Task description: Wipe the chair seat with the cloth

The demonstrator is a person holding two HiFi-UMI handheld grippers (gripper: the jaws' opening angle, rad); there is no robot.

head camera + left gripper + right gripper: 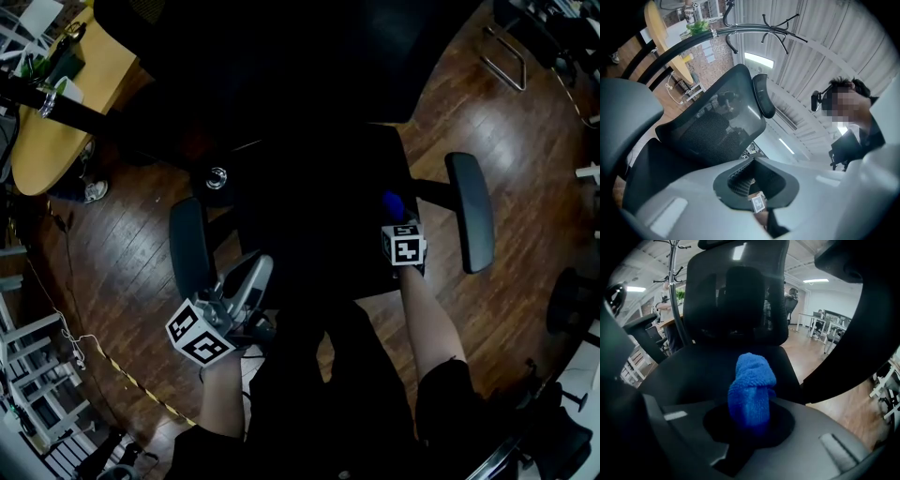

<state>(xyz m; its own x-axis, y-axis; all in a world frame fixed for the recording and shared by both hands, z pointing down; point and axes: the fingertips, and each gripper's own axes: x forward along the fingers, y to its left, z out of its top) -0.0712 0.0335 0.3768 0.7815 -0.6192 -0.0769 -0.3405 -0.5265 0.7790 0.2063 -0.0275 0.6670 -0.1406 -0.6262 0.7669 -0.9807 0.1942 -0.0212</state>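
Dark plank floor all round. Toward its upper left corner, a pale round table; carries a green plant at its edge. Just beside the table's lower edge, a light shoe. Along the floor's left edge, a thin cable, a white metal rack and a yellow-and-black striped strip. Near the table, a black coat stand.

Open chair seat lies ahead and to the left of the right tool, closed off beyond by the backrest, with an armrest near its right; a second armrest stands just left of the left tool.
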